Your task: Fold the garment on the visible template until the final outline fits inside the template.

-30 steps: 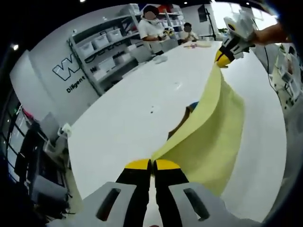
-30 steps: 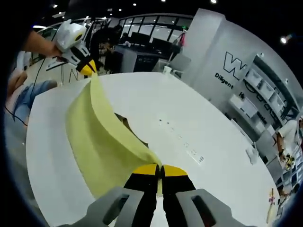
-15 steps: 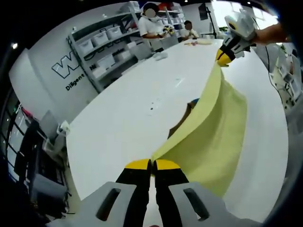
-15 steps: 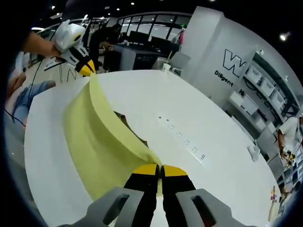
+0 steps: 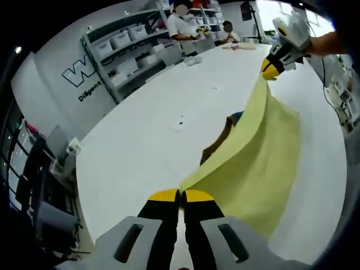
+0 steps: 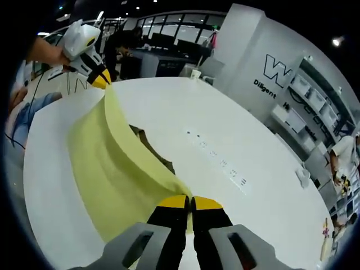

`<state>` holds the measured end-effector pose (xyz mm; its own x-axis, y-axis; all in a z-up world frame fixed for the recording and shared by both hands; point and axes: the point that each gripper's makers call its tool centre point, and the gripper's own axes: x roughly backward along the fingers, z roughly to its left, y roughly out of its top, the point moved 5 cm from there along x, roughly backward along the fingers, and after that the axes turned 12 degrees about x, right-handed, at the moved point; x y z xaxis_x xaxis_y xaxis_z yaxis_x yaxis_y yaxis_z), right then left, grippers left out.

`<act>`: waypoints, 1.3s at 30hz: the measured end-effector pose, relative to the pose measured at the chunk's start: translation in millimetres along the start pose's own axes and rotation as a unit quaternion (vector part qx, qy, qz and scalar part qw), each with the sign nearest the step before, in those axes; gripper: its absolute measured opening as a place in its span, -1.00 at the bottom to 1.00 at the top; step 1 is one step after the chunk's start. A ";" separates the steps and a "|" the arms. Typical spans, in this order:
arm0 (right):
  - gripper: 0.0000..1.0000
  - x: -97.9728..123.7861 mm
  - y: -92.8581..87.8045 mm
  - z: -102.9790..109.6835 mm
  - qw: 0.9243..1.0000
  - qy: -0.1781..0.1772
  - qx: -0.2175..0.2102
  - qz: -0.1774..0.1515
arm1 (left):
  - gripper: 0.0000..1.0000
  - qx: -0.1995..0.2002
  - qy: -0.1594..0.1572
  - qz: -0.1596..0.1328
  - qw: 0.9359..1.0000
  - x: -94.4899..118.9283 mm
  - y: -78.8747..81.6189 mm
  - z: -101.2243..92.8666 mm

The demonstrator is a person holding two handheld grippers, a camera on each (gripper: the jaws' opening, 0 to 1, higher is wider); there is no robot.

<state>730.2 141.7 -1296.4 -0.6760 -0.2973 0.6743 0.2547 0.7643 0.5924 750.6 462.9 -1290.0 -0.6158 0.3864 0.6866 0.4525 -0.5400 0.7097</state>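
Observation:
A pale yellow garment (image 5: pixel 256 163) hangs stretched in the air between my two grippers, its lower part draping onto the white table (image 5: pixel 146 140). My left gripper (image 5: pixel 180 197) is shut on one corner, and it comes into the right gripper view at the top left (image 6: pixel 102 81). My right gripper (image 6: pixel 190 201) is shut on the other corner, and it appears in the left gripper view at the top right (image 5: pixel 269 73). A brown template (image 5: pixel 216 146) with a blue bit peeks out from behind the garment (image 6: pixel 107 169), mostly hidden; it shows again as a brown edge (image 6: pixel 147 147).
Two people (image 5: pixel 183 22) stand at the table's far end by grey shelves (image 5: pixel 126 48) with bins. A row of small markings (image 6: pixel 216 160) runs across the table (image 6: pixel 253 140). A person's jeans-clad leg (image 6: pixel 22 121) is beside the table edge.
Both grippers keep their hold on the garment. Both views have shifted a little, and the garment's hanging fold looks slightly wider across the table.

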 end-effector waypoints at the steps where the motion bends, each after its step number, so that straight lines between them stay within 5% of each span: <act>1: -1.00 -1.7 -1.2 -0.2 1.000 0.000 -0.002 0.002 | -0.99 0.000 0.000 0.001 1.000 -1.0 -0.5 0.1; 39: -1.00 -54.1 -30.8 4.8 0.999 0.000 -0.024 0.033 | -0.99 0.024 0.028 0.033 0.999 -55.6 -19.3 7.0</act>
<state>755.6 137.0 -1353.2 -0.6569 -0.2467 0.7124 0.3319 0.7539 0.5671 780.7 457.1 -1340.8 -0.6184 0.3081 0.7230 0.5229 -0.5254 0.6712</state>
